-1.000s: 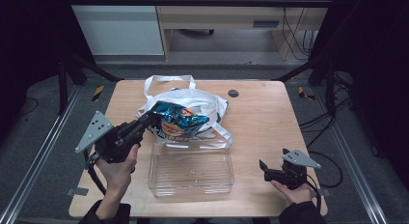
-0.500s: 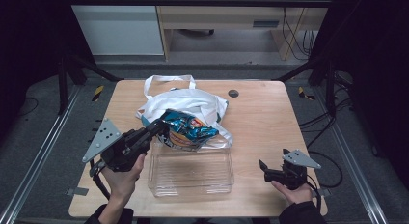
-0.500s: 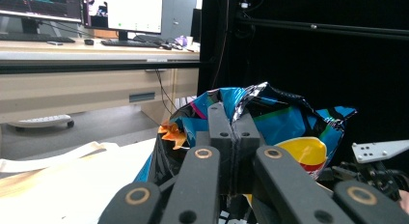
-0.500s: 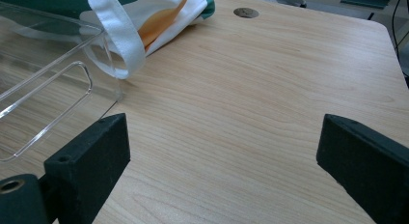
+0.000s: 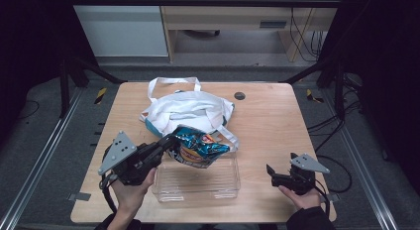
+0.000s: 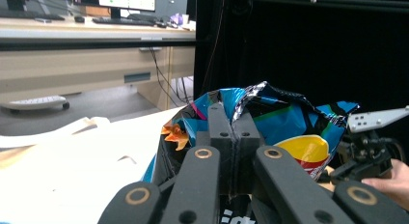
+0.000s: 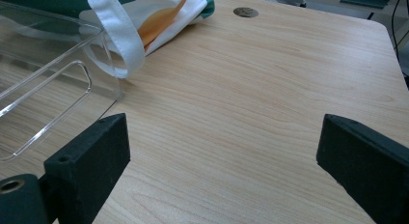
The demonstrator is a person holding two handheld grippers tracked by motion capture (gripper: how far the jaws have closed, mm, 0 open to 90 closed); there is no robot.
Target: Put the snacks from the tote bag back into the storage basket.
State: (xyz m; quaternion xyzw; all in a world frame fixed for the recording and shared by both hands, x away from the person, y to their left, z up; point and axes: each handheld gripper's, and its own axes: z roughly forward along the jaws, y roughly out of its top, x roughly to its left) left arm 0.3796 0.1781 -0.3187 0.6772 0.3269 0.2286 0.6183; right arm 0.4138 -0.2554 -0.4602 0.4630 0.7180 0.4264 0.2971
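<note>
A: What is the left gripper (image 5: 166,143) doing?

B: Its two black jaws are pressed together on the crinkled top edge of a shiny blue foil snack bag (image 5: 197,146) with a yellow and red logo patch. The left gripper view shows the foil pinched between them, jaws almost touching.

A: Where is the bag?

B: Lifted off the light wooden table (image 5: 267,121), tilted, over the far edge of a clear rectangular plastic tray (image 5: 198,183). Just behind it lies a crumpled white cloth tote bag (image 5: 190,108) with white strap handles and a teal and orange print.

A: Any brand you can read?

B: No. A yellow oval edged in red (image 6: 301,154) shows on the front, but the lettering is too crumpled and blurred. White letters at the bottom of the left gripper view are cut off and illegible.

A: And the right gripper (image 5: 271,173)?

B: Held low at the table's near right corner, well apart from the tray. Its jaws are spread wide, with bare wood between them in the right gripper view, gripping nothing. That view also shows the tray's corner (image 7: 53,74), a white strap (image 7: 118,35) draped beside it, and a small dark round disc (image 7: 245,12) set in the table's far side
</note>
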